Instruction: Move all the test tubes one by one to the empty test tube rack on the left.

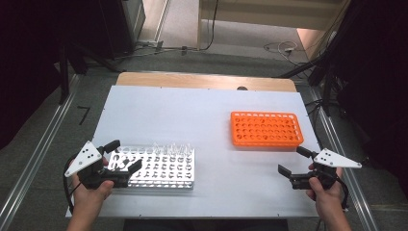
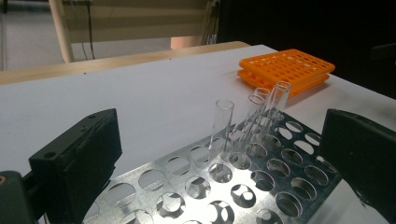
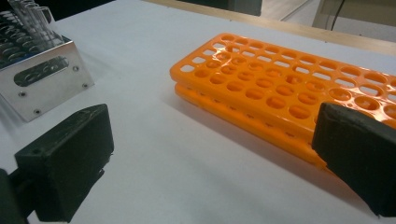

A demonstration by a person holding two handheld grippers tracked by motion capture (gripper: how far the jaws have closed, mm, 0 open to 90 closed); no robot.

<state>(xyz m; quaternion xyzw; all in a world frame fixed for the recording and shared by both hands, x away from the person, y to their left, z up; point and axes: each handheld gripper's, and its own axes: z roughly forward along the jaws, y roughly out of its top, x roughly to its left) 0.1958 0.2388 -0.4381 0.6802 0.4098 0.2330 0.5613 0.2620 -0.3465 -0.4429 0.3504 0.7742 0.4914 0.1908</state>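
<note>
From the high view, two racks are sitting on the white table (image 1: 192, 115): one metal rack (image 1: 161, 168) near the left, one orange rack (image 1: 265, 129) farther off to the right. A cluster of clear glass tubes (image 1: 172, 147) is standing along the metal rack's far edge, too blurred here to count. The left gripper (image 1: 126, 156) is hovering over the metal rack's left end, jaws spread wide and gripping nothing. The right gripper (image 1: 292, 160) is hanging over bare table just near of the orange rack's right end, jaws also wide apart and empty. Over to the left gripper view: the metal rack (image 2: 243, 186) is lying under the two black jaws, and I'm counting four tubes (image 2: 223, 123) poking up, one upright and closer, the others leaning together behind it, with the orange rack (image 2: 287, 67) far right. In the right gripper view, the orange rack (image 3: 280, 88) is stretching between the open jaws, the metal rack (image 3: 42, 74) with its tubes (image 3: 32, 18) sitting far left.
</note>
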